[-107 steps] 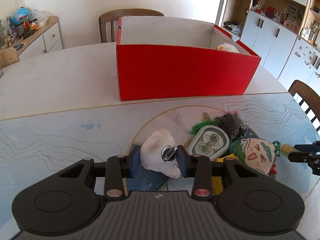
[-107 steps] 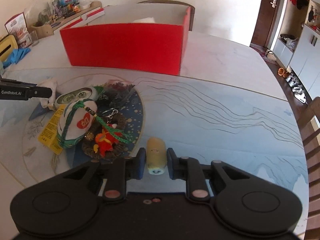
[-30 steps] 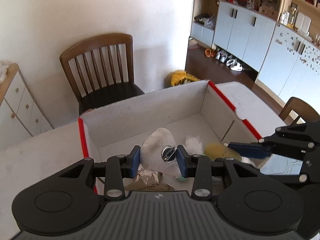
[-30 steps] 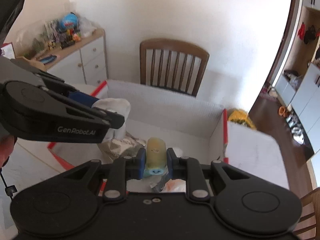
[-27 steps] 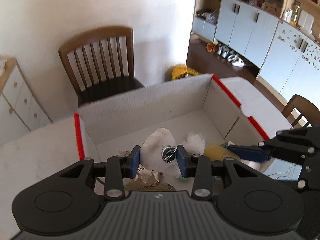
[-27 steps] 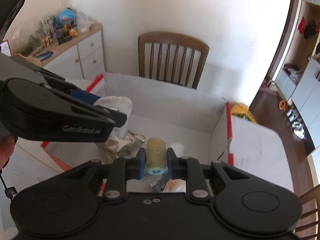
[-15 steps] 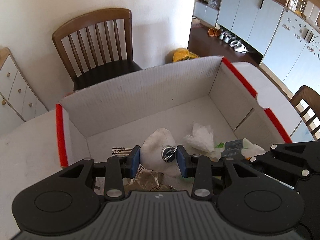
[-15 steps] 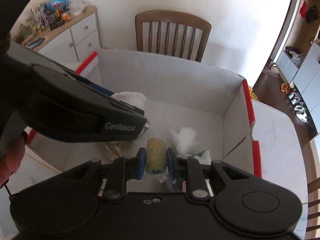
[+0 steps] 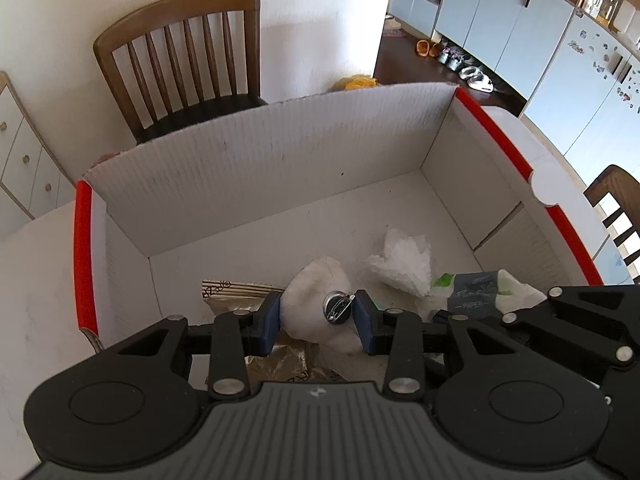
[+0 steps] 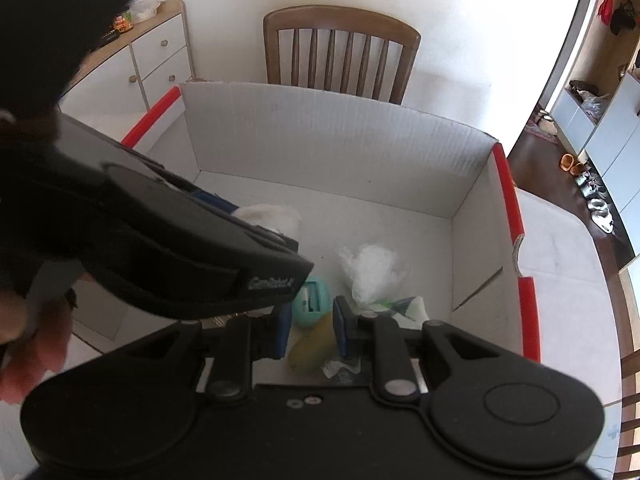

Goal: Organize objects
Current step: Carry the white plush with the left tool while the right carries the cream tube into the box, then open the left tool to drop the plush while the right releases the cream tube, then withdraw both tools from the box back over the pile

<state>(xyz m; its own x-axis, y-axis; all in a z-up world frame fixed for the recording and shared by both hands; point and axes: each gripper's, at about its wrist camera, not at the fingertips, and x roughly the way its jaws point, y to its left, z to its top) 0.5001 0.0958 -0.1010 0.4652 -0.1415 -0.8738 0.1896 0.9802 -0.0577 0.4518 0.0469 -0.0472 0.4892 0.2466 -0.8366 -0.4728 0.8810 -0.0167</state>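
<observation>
The left gripper (image 9: 318,316) is closed on the white pouch (image 9: 308,292) (a metal pin sits on its face) and holds it over the near edge of the box (image 9: 280,160), above a brown packet (image 9: 236,294). In the right gripper (image 10: 311,322) the yellow roll (image 10: 310,350) lies tilted and blurred between the jaws; I cannot tell if the pads press on it. It is near the box's near edge too, beside a tissue (image 10: 372,268).

To do the drop well, I think each hand should go low inside the box, open fully, then rise straight up, and the two grippers should stay apart.

One second ago both views showed more wall and chair; now they look down to the box floor. Half a second ago the roll stood upright.
</observation>
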